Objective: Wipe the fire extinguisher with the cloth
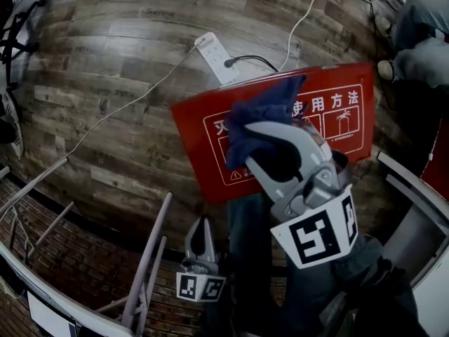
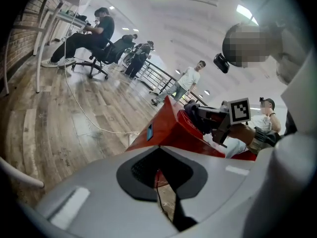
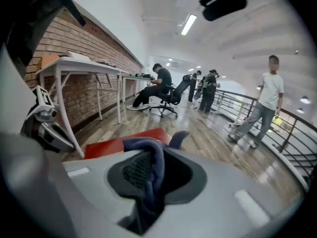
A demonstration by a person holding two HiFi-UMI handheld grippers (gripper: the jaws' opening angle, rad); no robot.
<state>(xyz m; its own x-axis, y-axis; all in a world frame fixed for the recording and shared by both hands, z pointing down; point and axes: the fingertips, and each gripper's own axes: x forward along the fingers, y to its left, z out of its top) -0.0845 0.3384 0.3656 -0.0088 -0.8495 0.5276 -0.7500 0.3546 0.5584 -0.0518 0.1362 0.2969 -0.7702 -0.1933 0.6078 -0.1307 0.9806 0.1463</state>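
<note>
— Cloth (image 1: 263, 114) first: where does it sit?

— Clamped between the jaws of the right gripper (image 1: 247, 146). It is dark blue and bunched. In the right gripper view it fills the gap between the pads and spills out at the front.

— And the extinguisher?

— What shows is the red fire-extinguisher box (image 1: 203, 128), lying flat on the wooden floor (image 1: 105, 83) with white print on its upper face. In the head view it fills the middle and reaches out towards 2 o'clock. The cloth hangs over the middle of that face (whether it touches the surface I cannot tell).

— The other hand?

— The left gripper (image 1: 202, 225) is low at 6 o'clock in the head view, near the box's 7 o'clock corner but apart from it. Its jaws are together with nothing between them. Only a thin slit is left, and floor shows through it.

— Anything round the box?

— A white power strip (image 1: 216, 56) lies at the box's 12 o'clock, just beside the far edge. A white cable (image 1: 309, 16) runs off from there towards 1 o'clock. A metal railing (image 1: 151, 248) stands at 7 o'clock. A shoe (image 1: 386, 69) shows at 2 o'clock, close to the box's corner. In the right gripper view a seated person (image 3: 159, 86) is at 12 o'clock and a standing person (image 3: 267, 100) at 3 o'clock, both well apart from the box.
</note>
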